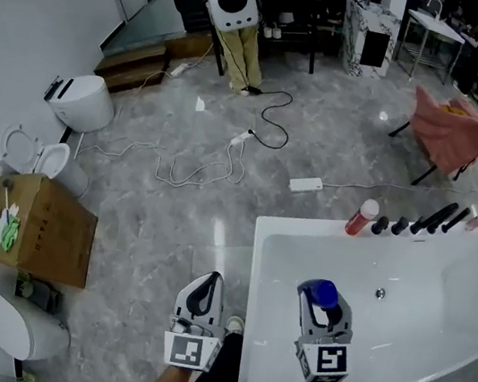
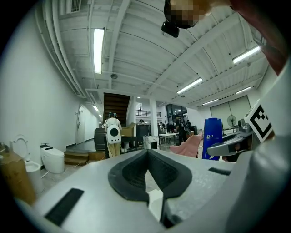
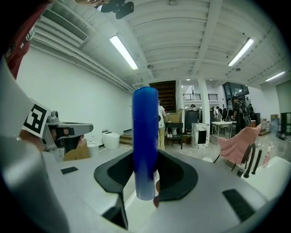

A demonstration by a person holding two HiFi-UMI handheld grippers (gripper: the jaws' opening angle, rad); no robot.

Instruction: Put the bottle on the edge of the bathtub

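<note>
A blue bottle (image 1: 322,292) stands upright between the jaws of my right gripper (image 1: 322,307), which is shut on it, above the near part of the white bathtub (image 1: 272,236). In the right gripper view the blue bottle (image 3: 145,141) fills the middle, with the pads (image 3: 179,175) pressed on both of its sides. My left gripper (image 1: 203,290) hangs left of the tub over the floor, shut and empty. Its jaws (image 2: 148,175) meet with nothing between them. From the left gripper view the blue bottle (image 2: 212,136) shows off to the right.
A red bottle (image 1: 362,217) and black taps (image 1: 415,224) stand on the tub's far edge. A cardboard box (image 1: 43,225) and toilets (image 1: 83,102) are to the left. Cables (image 1: 197,168) and a power strip (image 1: 305,185) lie on the floor. A pink-draped chair (image 1: 458,127) and a person (image 1: 235,22) are farther off.
</note>
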